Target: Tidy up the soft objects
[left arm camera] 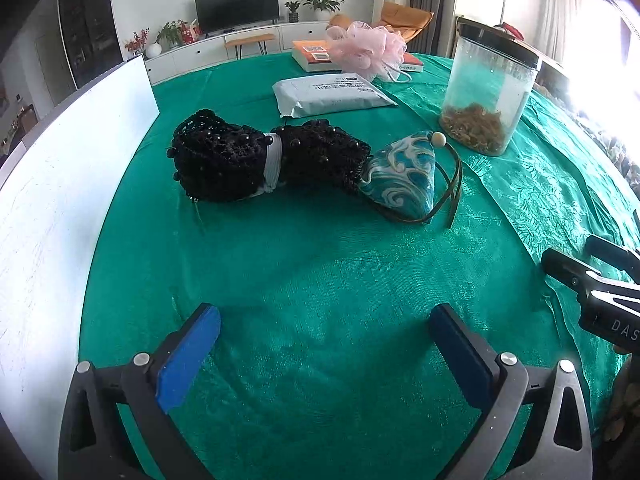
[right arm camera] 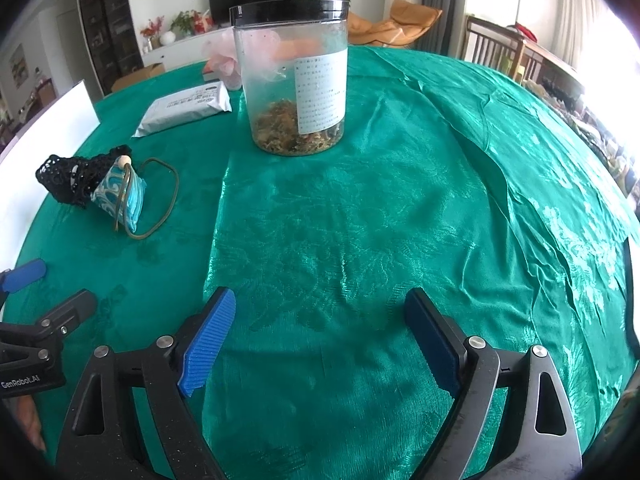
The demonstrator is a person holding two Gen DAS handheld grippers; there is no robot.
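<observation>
A black beaded knit piece (left arm camera: 248, 160) with a white band lies mid-table, touching a blue patterned pouch (left arm camera: 404, 176) with a bead and cord. Both also show at the left of the right wrist view: the knit (right arm camera: 64, 178) and the pouch (right arm camera: 120, 196). A pink mesh puff (left arm camera: 364, 48) sits at the far side on a book. My left gripper (left arm camera: 324, 344) is open and empty, well short of the knit piece. My right gripper (right arm camera: 320, 336) is open and empty over bare green cloth. Each gripper shows at the edge of the other's view.
A clear jar with a black lid (left arm camera: 488, 92), dried matter inside, stands at the right, also in the right wrist view (right arm camera: 294, 76). A white packet (left arm camera: 332, 94) lies behind the knit. A white board (left arm camera: 60, 184) stands along the left edge. Green cloth (right arm camera: 400, 200) covers the table.
</observation>
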